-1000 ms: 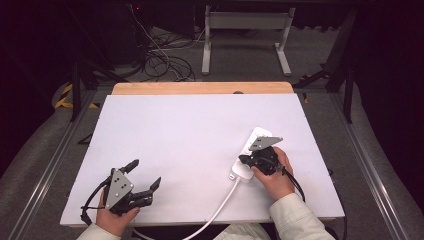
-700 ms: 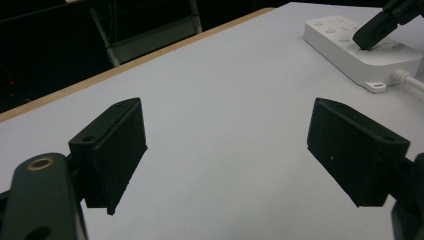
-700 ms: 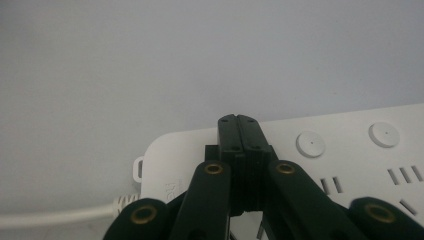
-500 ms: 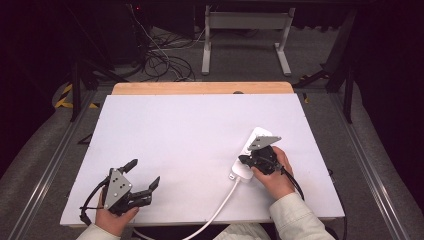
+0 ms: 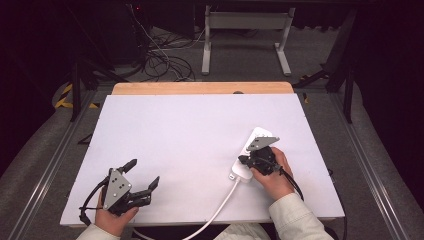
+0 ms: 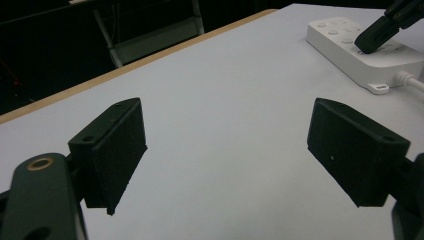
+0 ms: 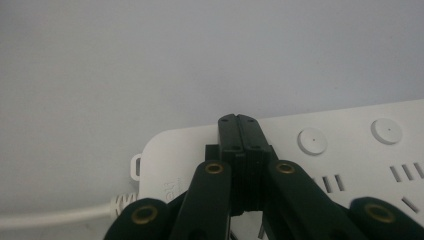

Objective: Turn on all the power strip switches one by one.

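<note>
r gripper (image 5: 246, 161) shut, tips on power strip (image 5: 254, 139)

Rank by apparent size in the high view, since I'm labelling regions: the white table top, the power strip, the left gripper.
1. white table top
2. left gripper
3. power strip, partly hidden under the right gripper, so its rank against the left gripper is unsure.

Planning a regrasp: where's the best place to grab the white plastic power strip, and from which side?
Probably across the narrow width of the white plastic power strip, coming from above at mid-length. It lies flat on the white table, its long straight sides parallel, so jaws can straddle them. Avoid the cable end. The shut right gripper rests on top there; the left gripper stands open.
</note>
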